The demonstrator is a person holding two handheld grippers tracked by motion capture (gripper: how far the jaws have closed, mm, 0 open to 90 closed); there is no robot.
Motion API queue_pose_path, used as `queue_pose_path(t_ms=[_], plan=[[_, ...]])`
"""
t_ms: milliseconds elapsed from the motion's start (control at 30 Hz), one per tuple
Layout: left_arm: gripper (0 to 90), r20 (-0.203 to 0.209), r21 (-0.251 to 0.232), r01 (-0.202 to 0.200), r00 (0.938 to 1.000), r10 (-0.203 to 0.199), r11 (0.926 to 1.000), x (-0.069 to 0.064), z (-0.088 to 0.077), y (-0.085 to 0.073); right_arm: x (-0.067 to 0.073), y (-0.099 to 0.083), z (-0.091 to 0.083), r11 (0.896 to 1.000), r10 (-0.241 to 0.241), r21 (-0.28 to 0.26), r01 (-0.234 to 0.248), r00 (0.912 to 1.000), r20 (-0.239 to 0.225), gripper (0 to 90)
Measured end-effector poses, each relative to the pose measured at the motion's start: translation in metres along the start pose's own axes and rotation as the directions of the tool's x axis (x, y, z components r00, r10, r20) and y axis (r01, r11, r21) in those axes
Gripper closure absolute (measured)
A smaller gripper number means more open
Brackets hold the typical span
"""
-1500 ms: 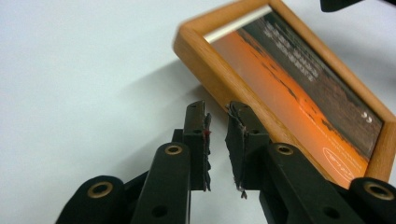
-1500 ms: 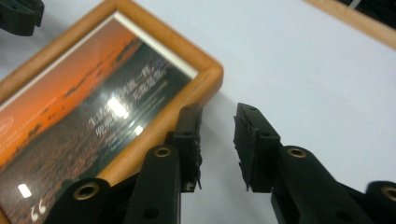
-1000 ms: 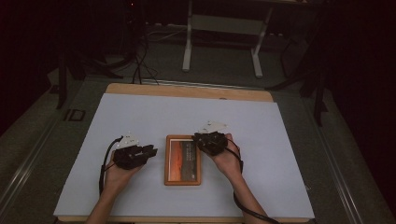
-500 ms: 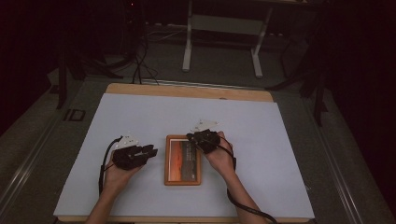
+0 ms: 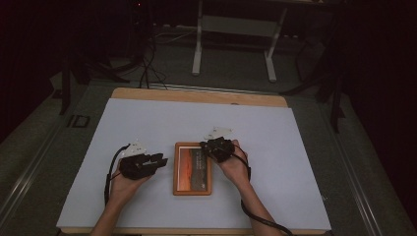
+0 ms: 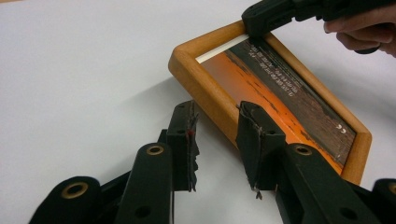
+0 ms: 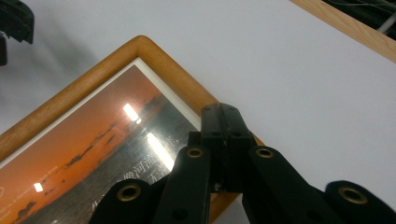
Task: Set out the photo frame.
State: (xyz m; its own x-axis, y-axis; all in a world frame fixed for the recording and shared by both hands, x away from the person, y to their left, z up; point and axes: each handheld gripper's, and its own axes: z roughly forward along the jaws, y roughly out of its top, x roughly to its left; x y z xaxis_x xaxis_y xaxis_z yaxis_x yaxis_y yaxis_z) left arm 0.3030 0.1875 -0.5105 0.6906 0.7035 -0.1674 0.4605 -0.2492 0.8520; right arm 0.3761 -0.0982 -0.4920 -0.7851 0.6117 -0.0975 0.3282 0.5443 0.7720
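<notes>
Not much to read here. The framed picture (image 7: 93, 154) has a line of small white Chinese characters on its dark lower band; I can make out something like "河流" but the rest is too small and glared out. The floor marking (image 5: 78, 121) left of the counter (image 5: 147, 118) looks like "ID".

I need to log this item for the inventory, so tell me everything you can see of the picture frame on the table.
The picture frame is a small upright rectangle with rounded corners, of light, varnished-looking wood. It holds an orange sunset print with a dark band carrying small pale lettering, edged by a thin white border under glossy glazing that reflects lights. It lies flat, face up, on the white table cover. The right gripper, shut, rests on its far right corner. The left gripper straddles its left rail without pressing it, its fingers having just been opening.
</notes>
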Motion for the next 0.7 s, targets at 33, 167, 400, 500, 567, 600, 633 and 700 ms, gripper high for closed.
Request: queue_pose_path(t_ms=[33, 167, 400, 500, 567, 600, 633, 700], plan=[[66.7, 0.002, -0.001, 0.002, 1.0, -0.002, 1.0, 0.0, 0.0, 0.0, -0.001, 0.0, 0.0, 1.0, 0.001, 0.001, -0.001, 1.0, -0.002, 90.0], [66.2, 0.011, 0.002, 0.002, 0.9999, -0.002, 1.0, 0.0, 0.001, 0.0, -0.003, -0.002, -0.002, 1.0, 0.007, 0.0, -0.007, 1.0, -0.004, 90.0], [65.2, 0.018, 0.002, 0.001, 0.9998, -0.001, 1.0, -0.001, 0.001, 0.0, -0.007, -0.005, -0.003, 1.0, 0.018, -0.005, -0.018, 0.9998, -0.01, 90.0], [64.9, 0.018, 0.003, 0.001, 0.9998, -0.001, 1.0, 0.0, 0.001, 0.0, -0.007, -0.005, -0.003, 1.0, 0.02, -0.006, -0.02, 0.9997, -0.012, 90.0], [64.5, 0.014, 0.004, 0.002, 0.9999, -0.002, 1.0, 0.0, 0.001, 0.0, -0.008, -0.006, -0.003, 1.0, 0.022, -0.005, -0.022, 0.9997, -0.012, 90.0], [64.2, 0.012, 0.004, 0.003, 0.9999, -0.003, 1.0, 0.0, 0.001, 0.0, -0.009, -0.006, -0.003, 1.0, 0.024, -0.004, -0.024, 0.9997, -0.011, 90.0], [64.0, 0.011, 0.004, 0.003, 0.9999, -0.003, 1.0, 0.0, 0.001, 0.0, -0.009, -0.007, -0.003, 1.0, 0.028, -0.006, -0.028, 0.9995, -0.012, 90.0], [63.2, 0.009, 0.002, 0.005, 0.9999, -0.005, 1.0, 0.0, 0.0, 0.0, -0.011, -0.009, -0.003, 0.999, 0.038, -0.004, -0.038, 0.9992, -0.011, 90.0]])
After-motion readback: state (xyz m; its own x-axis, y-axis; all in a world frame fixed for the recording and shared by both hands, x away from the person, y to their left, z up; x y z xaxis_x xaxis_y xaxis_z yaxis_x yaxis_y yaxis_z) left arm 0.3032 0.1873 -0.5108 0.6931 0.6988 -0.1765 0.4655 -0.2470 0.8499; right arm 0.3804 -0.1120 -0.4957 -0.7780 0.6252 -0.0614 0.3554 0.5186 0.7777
